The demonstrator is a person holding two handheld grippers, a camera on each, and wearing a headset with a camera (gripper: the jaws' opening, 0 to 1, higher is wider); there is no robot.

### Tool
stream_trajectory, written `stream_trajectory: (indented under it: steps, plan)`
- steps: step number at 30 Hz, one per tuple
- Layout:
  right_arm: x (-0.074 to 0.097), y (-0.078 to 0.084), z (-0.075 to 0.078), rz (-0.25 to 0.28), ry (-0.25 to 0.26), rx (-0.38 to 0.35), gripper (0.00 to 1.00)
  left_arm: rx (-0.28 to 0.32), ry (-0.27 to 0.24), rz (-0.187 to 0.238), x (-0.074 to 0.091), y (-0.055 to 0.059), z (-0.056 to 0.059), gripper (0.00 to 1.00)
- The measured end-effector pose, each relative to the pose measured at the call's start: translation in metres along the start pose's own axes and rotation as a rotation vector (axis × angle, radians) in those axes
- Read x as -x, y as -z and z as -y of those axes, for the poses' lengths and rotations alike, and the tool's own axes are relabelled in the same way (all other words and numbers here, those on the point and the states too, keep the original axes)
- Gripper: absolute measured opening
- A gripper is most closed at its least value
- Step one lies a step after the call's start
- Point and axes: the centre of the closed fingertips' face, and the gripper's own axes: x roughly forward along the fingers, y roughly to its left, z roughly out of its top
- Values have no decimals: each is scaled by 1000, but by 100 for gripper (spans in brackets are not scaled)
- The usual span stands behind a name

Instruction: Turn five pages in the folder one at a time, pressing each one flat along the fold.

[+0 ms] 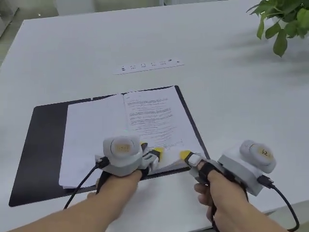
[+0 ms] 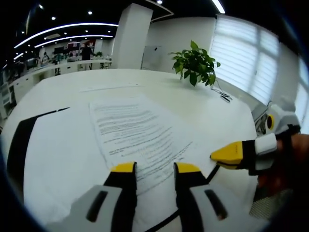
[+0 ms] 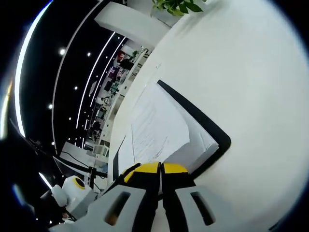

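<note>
A black folder (image 1: 41, 145) lies open on the white table. A blank sheet (image 1: 91, 135) lies on its left side and a printed page (image 1: 149, 116) on its right. My left gripper (image 1: 151, 151) hovers over the printed page's near edge, its yellow-tipped jaws open a finger's width (image 2: 154, 169) above the text (image 2: 140, 130). My right gripper (image 1: 185, 155) sits at the page stack's near right corner with its jaws shut (image 3: 159, 169). I cannot tell whether a sheet is pinched between them. The right gripper (image 2: 231, 153) enters the left gripper view from the right.
A potted plant (image 1: 282, 21) stands at the far right of the table. A flat white socket strip (image 1: 147, 66) lies beyond the folder. Cables trail from both grippers toward the table's near edge (image 1: 285, 210). An office with desks lies beyond the table (image 2: 58, 63).
</note>
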Motion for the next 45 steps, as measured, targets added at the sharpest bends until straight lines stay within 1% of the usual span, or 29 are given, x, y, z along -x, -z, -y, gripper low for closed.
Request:
stream_trajectory:
  steps: [1,2,3,4,5,6,8,9,11,12,13,15,16,17,18,19,20,22,24,28,29,31,33,38,41,43,44,45]
  plan:
    - [1,0,-2,2,-2,2,0,6,-9,-12,4,2,-4,35]
    - [2,-1,-4,6,-5,7,0,9,-1,-14,11,2,-8,38]
    - [3,-2,-8,14,-13,12,0,3,0,-16,15,3,-10,39]
    - [4,-2,-11,19,-19,16,0,-18,-7,-22,21,4,-14,40]
    - [5,-3,-17,25,-28,32,0,-32,-23,-10,30,3,-21,41]
    - [5,-4,-21,30,-34,45,0,-28,-29,-3,37,2,-25,41]
    - [6,-5,-33,43,-60,76,0,-8,-54,26,52,-2,-36,41]
    - [7,-5,-41,49,-72,103,0,-9,-68,24,61,-2,-42,41]
    - [8,-4,-52,54,-89,152,0,-11,-86,39,75,-3,-51,42]
    - [8,-2,-61,57,-101,184,0,-12,-93,41,80,-3,-54,42]
    - [7,-2,-66,59,-110,203,0,-11,-104,52,89,-4,-59,42]
    - [5,3,-78,54,-131,255,0,-4,-122,67,100,-6,-67,42]
    - [4,5,-86,54,-141,299,0,2,-134,75,108,-7,-72,42]
    - [3,8,-92,50,-153,323,0,3,-138,76,110,-7,-73,42]
    - [2,14,-99,40,-163,345,0,4,-151,82,117,-7,-78,42]
    - [1,17,-104,36,-169,347,0,2,-164,91,125,-7,-83,42]
    - [0,19,-109,35,-180,359,0,1,-174,91,129,-6,-87,42]
    - [-3,27,-119,26,-193,406,0,11,-193,97,141,-4,-94,42]
    - [-7,34,-128,21,-209,432,0,13,-206,104,151,-2,-98,42]
    - [-15,47,-141,-2,-228,450,0,11,-226,110,166,3,-106,42]
    - [-17,51,-145,-10,-234,459,0,13,-234,102,169,6,-108,42]
    - [-21,58,-150,-24,-240,478,0,19,-241,101,175,9,-113,42]
    - [-23,64,-154,-33,-245,488,0,20,-247,102,180,11,-114,42]
    - [-28,77,-160,-63,-254,519,0,23,-250,117,189,9,-116,42]
    - [-32,88,-164,-85,-259,558,0,23,-246,129,194,7,-116,42]
    - [-36,100,-164,-125,-265,591,0,23,-244,131,195,7,-116,42]
    - [-37,102,-164,-131,-266,600,0,20,-244,132,196,7,-116,42]
    - [-39,108,-163,-151,-262,634,0,18,-244,133,196,7,-117,42]
